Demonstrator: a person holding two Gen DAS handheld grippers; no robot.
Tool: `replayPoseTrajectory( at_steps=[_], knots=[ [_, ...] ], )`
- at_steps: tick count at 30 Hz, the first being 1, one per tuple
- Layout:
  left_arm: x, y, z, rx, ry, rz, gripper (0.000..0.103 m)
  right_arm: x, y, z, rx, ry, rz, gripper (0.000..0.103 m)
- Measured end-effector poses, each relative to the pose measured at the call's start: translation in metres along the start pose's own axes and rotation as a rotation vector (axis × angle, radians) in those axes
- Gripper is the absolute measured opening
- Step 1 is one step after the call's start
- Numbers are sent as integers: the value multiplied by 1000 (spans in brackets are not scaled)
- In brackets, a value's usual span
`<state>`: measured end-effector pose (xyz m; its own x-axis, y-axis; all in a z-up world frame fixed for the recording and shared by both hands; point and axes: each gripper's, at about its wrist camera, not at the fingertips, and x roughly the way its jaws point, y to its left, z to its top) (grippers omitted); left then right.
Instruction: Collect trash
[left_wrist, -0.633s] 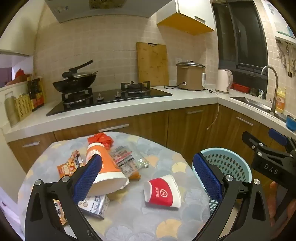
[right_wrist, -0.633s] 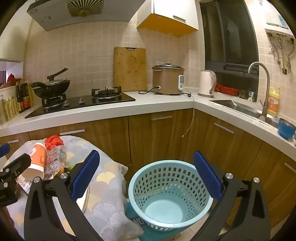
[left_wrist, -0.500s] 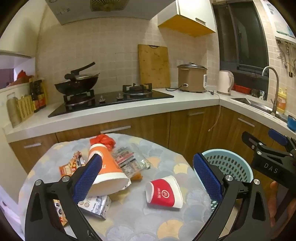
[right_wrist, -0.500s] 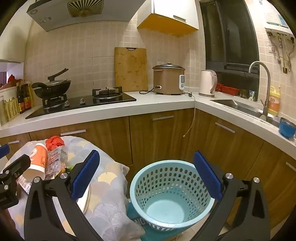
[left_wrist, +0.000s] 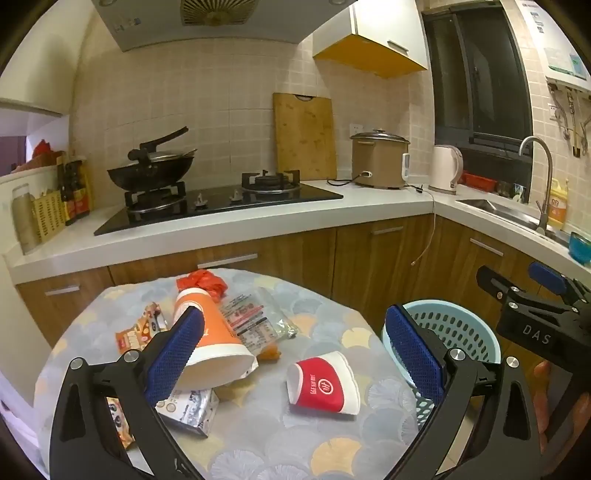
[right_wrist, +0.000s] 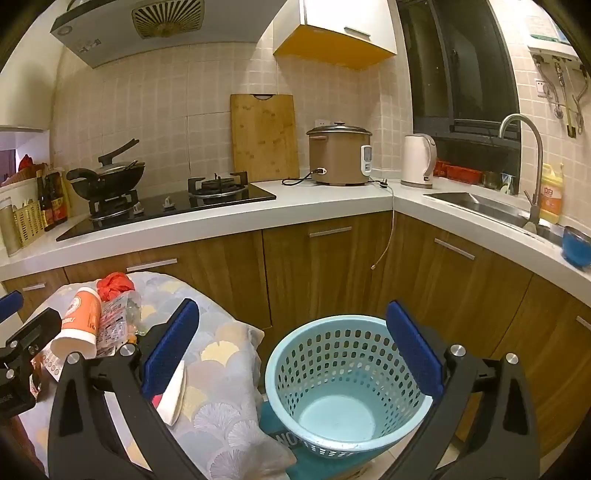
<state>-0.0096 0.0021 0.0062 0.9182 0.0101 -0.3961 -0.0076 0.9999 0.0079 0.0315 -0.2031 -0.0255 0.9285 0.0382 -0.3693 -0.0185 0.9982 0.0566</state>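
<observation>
Trash lies on a round table (left_wrist: 325, 443) with a patterned cloth: a red paper cup (left_wrist: 323, 386) on its side, a large orange cup (left_wrist: 212, 339) on its side, a red plastic wad (left_wrist: 201, 282), clear wrappers (left_wrist: 255, 321), an orange snack packet (left_wrist: 135, 332) and a flattened carton (left_wrist: 188, 410). My left gripper (left_wrist: 295, 354) is open and empty above the table, the red cup between its fingers. A light blue basket (right_wrist: 347, 380) stands on the floor right of the table. My right gripper (right_wrist: 291, 350) is open and empty above the basket; the basket is empty.
A kitchen counter (left_wrist: 229, 229) with a hob, wok (left_wrist: 151, 171), cutting board, rice cooker (right_wrist: 340, 155) and kettle runs behind. A sink (right_wrist: 480, 205) and tap are at the right. Wooden cabinet doors (right_wrist: 325, 273) stand close behind the basket.
Both grippers have lifted or tilted slightly; the scene sits a little lower in the left view. Nothing was grasped or moved.
</observation>
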Motion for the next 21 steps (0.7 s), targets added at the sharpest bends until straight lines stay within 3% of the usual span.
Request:
replayPoseTrajectory(
  at_steps=[9, 11, 21],
  knots=[
    [10, 15, 6, -17, -4, -11, 95, 3, -1, -4, 19, 10, 9, 96],
    [-2, -2, -2, -10, -14, -2, 95, 2, 0, -4, 15, 5, 3, 96],
    [8, -8, 5, -15, -11, -25, 93, -2, -5, 0, 16, 1, 6, 96]
  ],
)
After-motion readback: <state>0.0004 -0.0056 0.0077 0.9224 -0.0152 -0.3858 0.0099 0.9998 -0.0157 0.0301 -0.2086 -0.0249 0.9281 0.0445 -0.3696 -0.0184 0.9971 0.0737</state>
